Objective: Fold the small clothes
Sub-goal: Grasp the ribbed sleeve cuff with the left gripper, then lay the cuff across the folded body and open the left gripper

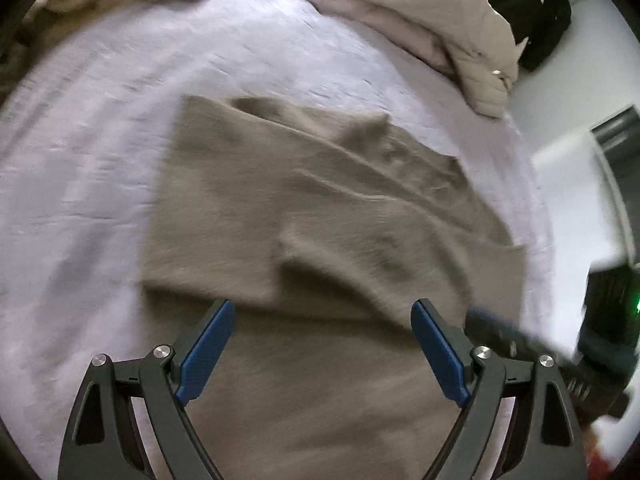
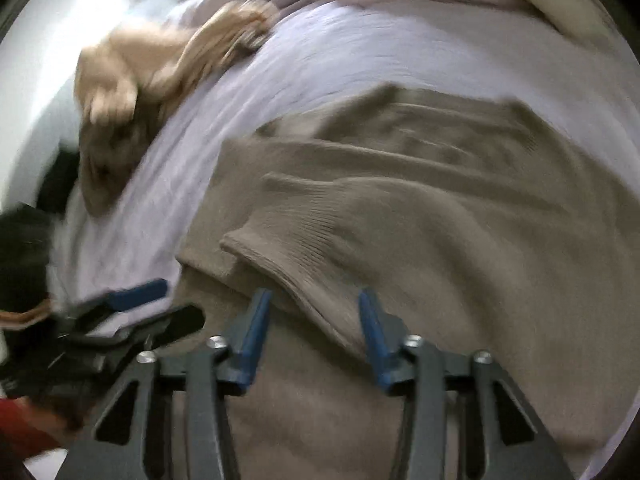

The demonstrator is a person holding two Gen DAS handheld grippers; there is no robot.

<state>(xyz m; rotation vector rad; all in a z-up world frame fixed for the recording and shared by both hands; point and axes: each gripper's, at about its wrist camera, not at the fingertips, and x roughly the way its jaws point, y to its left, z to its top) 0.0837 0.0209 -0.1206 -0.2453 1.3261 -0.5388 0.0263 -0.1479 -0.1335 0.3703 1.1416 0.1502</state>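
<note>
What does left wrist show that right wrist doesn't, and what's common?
Left wrist only: a cream puffy jacket heaped at the far edge, a black garment behind it, and the taupe sweater's far square corner. Right wrist only: a tan fuzzy garment on the sheet, and the sweater's ribbed sleeve cuff folded across the body. Both: the taupe sweater on the lilac sheet, with left gripper and right gripper open above it.

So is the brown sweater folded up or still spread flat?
Partly folded: the sweater has a sleeve laid across its body.
</note>
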